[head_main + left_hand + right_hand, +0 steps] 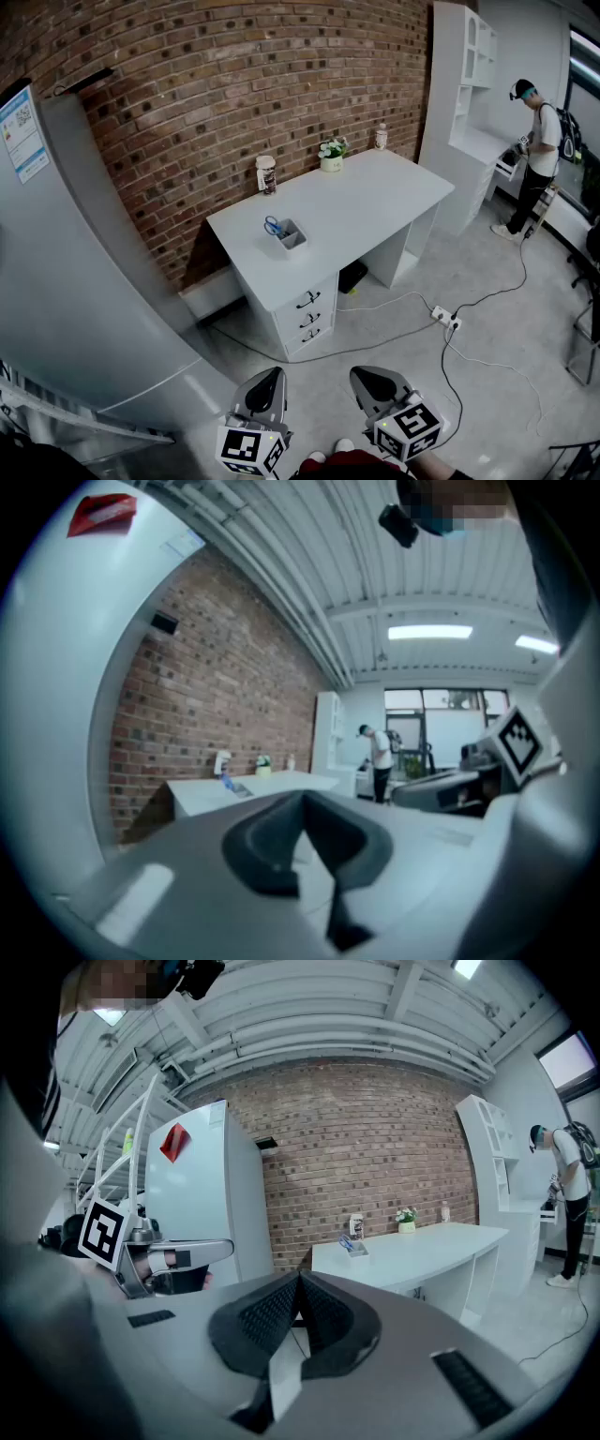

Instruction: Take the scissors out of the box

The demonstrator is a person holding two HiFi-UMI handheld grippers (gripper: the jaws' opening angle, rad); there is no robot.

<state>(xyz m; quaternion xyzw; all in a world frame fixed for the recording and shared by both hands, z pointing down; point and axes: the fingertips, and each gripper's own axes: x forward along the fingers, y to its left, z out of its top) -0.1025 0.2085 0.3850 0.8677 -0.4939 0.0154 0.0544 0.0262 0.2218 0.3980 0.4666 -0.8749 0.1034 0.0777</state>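
The blue-handled scissors (273, 225) stand upright in a small grey box (292, 238) near the left end of a white desk (375, 202), across the room from me. Both grippers hang low at the bottom of the head view, far from the desk. My left gripper (269, 377) is shut with nothing in it, and so is my right gripper (368, 375). The right gripper view looks along its shut jaws toward the box (353, 1247) on the desk. In the left gripper view the scissors (226, 781) show as a tiny blue spot past the shut jaws.
A tall white fridge (75, 281) fills the left. On the desk's back edge stand a jar (266, 174), a potted plant (332, 155) and a bottle (381, 137). Drawers (307, 314) sit under the desk. A power strip (445, 321) with cables lies on the floor. A person (539, 155) stands at the far right.
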